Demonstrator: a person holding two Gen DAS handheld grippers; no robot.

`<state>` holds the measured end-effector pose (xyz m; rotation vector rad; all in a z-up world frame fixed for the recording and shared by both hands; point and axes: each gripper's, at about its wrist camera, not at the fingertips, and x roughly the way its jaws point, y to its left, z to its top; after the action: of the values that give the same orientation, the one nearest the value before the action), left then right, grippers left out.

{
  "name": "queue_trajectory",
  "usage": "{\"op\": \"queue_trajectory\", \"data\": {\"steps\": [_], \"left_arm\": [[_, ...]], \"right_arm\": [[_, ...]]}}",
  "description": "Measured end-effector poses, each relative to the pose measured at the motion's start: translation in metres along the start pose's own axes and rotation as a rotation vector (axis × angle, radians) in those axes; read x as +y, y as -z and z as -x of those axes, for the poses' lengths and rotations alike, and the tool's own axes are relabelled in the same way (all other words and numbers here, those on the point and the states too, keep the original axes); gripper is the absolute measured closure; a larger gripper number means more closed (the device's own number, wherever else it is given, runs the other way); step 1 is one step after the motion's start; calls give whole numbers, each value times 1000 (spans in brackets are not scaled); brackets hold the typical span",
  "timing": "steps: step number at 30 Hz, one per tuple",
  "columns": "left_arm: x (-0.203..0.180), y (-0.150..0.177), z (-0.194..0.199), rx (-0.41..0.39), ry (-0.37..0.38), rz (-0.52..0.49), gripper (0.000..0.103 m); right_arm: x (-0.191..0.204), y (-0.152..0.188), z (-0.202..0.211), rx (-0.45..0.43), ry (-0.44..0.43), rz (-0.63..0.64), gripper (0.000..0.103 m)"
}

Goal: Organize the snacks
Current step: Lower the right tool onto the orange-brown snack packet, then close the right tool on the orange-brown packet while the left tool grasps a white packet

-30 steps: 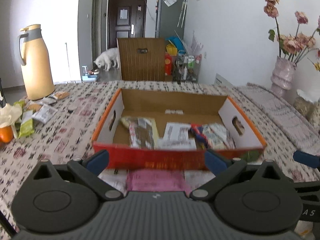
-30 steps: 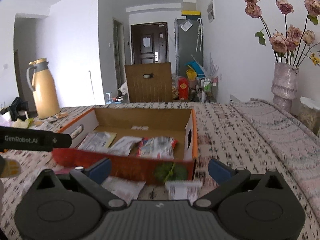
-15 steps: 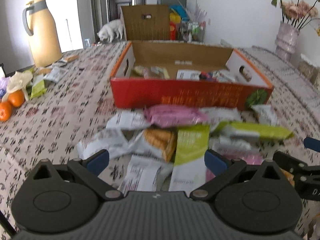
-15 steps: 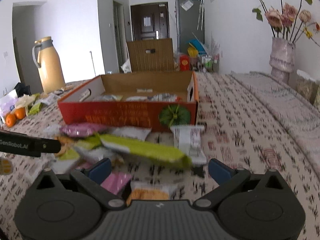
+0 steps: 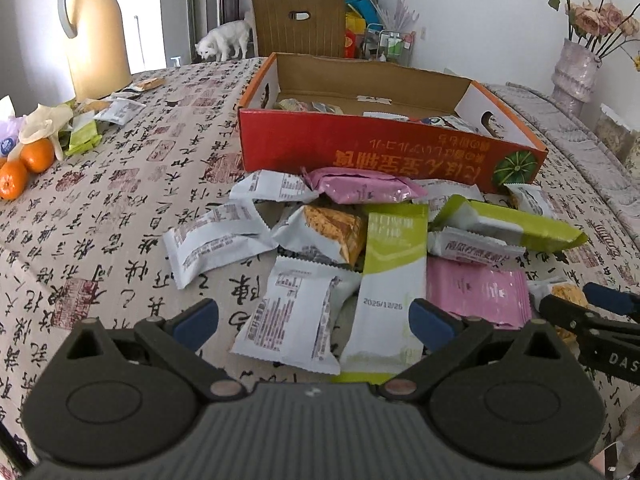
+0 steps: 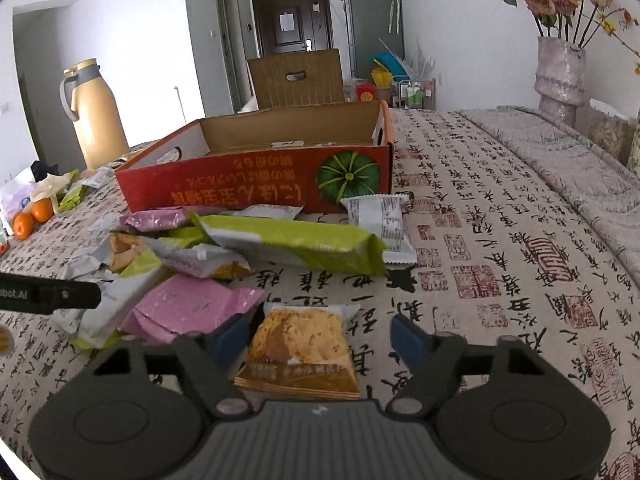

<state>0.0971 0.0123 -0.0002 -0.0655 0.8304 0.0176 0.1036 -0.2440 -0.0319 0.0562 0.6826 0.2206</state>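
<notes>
A pile of snack packets lies on the patterned tablecloth in front of a red cardboard box [image 5: 384,152] that holds several packets. My left gripper [image 5: 316,322] is open and low over the pile, with a white packet [image 5: 294,314] and a green-and-white packet [image 5: 390,276] between its fingers. My right gripper [image 6: 320,338] is open, with an orange cracker packet [image 6: 302,346] lying between its fingers. A long green packet [image 6: 292,242] and a pink packet [image 6: 188,308] lie beyond. The box also shows in the right wrist view [image 6: 256,186].
A tan thermos jug [image 5: 96,32] stands at the far left, with oranges [image 5: 24,164] and wrappers near it. A vase of flowers [image 6: 560,76] stands at the far right. A white dog [image 5: 224,42] is on the floor beyond the table.
Both grippers have pulled back from the box and dropped low over the packet pile. The right gripper now straddles the orange cracker packet.
</notes>
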Motion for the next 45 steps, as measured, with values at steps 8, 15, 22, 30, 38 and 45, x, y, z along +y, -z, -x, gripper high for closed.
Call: {"op": "queue_trajectory", "data": {"steps": [8, 15, 22, 30, 38, 45], "left_arm": [[2, 4, -1, 7, 1, 11, 0], [9, 3, 1, 1, -16, 11, 0], [28, -1, 3, -12, -69, 14, 0], [29, -2, -7, 18, -50, -28, 0], [14, -8, -16, 24, -30, -63, 8], [15, -10, -15, 40, -4, -47, 19]], "right_arm": [[6, 6, -4, 8, -12, 23, 50], [6, 9, 3, -31, -13, 28, 53], [-4, 10, 11, -61, 9, 5, 53], [-8, 10, 12, -68, 24, -7, 53], [-9, 11, 13, -72, 25, -13, 53], [-12, 12, 13, -70, 26, -20, 53]]}}
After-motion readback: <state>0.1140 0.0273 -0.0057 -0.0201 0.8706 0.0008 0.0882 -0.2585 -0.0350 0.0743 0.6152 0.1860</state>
